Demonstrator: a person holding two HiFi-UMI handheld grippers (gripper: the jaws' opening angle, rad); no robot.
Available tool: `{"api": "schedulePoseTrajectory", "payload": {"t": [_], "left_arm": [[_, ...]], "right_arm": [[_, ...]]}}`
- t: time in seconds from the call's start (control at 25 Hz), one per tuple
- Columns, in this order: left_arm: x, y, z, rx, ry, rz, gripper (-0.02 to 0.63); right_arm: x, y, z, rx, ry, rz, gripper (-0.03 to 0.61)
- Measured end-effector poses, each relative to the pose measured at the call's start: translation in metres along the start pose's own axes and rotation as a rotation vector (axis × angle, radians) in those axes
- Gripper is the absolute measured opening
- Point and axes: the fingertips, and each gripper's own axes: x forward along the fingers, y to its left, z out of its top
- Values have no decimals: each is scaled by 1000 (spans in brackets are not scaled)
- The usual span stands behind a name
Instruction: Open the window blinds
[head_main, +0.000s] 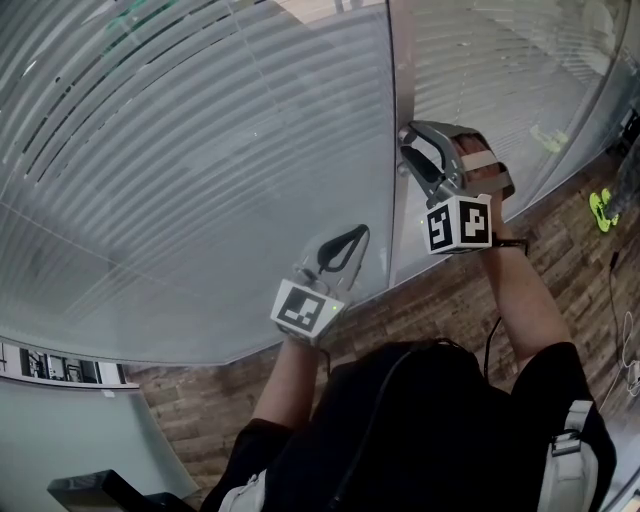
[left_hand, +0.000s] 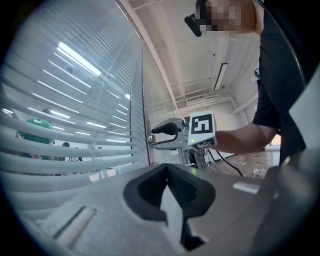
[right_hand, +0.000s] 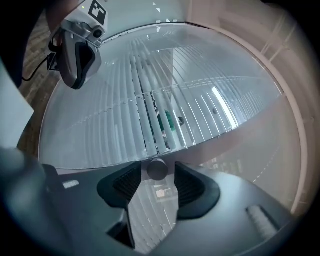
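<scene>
Horizontal window blinds (head_main: 180, 150) hang behind a glass wall, their slats partly tilted. A small round knob (right_hand: 157, 168) sits on the metal frame post (head_main: 403, 80) between two panes. My right gripper (head_main: 410, 150) points level at the post and is open, with the knob between its pads (right_hand: 129, 182) and a thin gap on each side. My left gripper (head_main: 350, 240) is held lower and to the left, close to the glass, shut and empty. From the left gripper view, the right gripper (left_hand: 159, 136) appears at the post.
A wood-pattern floor (head_main: 450, 300) runs along the foot of the glass. A yellow-green object (head_main: 600, 210) and a loose cable (head_main: 618, 300) lie on it at the right. Behind the blinds a person in green (left_hand: 35, 127) is visible.
</scene>
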Motion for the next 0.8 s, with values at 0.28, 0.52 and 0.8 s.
{"api": "schedulePoseTrajectory", "payload": {"t": [0.28, 0.52, 0.8], "left_arm": [[-1, 0, 1, -1, -4, -3, 5], [-1, -1, 0, 3, 1, -5, 5], [-1, -1, 2, 1, -11, -8, 5]], "right_arm": [[3, 2, -1, -47, 24, 8, 129], [2, 1, -1, -19, 24, 3, 127], [2, -1, -1, 82, 10, 17, 127]]}}
